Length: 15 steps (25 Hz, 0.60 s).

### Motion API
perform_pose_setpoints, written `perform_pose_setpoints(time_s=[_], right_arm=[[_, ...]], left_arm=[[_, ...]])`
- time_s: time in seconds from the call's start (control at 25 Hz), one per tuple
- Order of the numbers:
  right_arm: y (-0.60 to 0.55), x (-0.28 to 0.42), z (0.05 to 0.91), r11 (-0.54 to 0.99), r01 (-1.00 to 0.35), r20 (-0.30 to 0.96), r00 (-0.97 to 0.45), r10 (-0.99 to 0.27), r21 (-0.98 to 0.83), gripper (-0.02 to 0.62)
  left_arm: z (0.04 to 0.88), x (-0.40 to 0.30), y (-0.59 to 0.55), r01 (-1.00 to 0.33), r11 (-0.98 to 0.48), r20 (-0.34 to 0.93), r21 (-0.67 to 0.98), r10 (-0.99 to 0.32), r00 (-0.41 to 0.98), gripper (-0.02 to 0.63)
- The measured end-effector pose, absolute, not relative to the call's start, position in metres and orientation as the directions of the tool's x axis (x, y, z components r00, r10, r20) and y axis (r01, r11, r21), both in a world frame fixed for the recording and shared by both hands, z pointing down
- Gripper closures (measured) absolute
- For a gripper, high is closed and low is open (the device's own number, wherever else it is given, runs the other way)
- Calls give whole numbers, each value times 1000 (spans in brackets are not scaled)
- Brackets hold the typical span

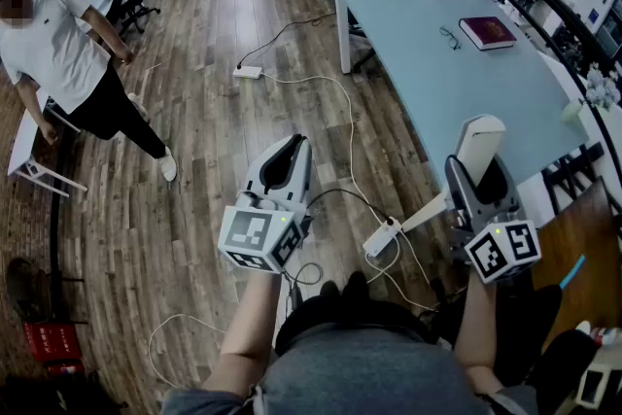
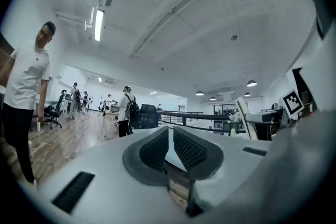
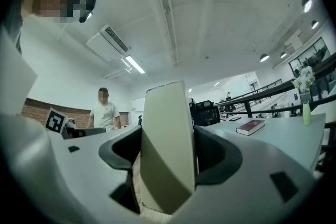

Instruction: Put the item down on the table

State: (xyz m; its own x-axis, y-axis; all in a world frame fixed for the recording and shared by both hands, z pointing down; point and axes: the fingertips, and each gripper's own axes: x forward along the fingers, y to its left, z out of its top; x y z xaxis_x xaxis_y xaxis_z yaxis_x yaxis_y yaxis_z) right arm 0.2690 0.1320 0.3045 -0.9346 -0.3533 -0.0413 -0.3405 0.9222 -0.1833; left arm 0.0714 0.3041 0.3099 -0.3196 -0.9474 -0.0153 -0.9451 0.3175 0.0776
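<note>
smooth matt grey plastic on left tool [image 2: 169, 136] and right tool [image 3: 168, 147]; dark, finely dimpled, rubbery-looking pads [image 2: 189, 150] inside. matt cream box [image 1: 480, 143], card-like, smooth-faced. pale blue surface [image 1: 457, 83], smooth with faint sheen. grained wood-plank floor [image 1: 204, 170], low gloss. dark red book [image 1: 487, 31], matt cover.

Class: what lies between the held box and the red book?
Bare table between box and book, in the head view; glasses lie aside.
</note>
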Motion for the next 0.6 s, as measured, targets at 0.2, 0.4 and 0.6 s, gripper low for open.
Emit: perform_pose_setpoints(time_s=[0.2, 0.4, 0.6], right_arm=[[126, 269, 296, 925, -341, -62, -933, -355, -169, 276], [121, 270, 288, 927, -340, -82, -931, -355, -159, 276], [114, 276, 275, 927, -343, -120, -925, -362, -149, 276]], left_arm=[[311, 70, 303, -940, 330, -14, 85, -943, -332, 574], [314, 69, 299, -937, 338, -9, 91, -940, -340, 573], [319, 71, 295, -933, 348, -6, 93, -937, -350, 574]])
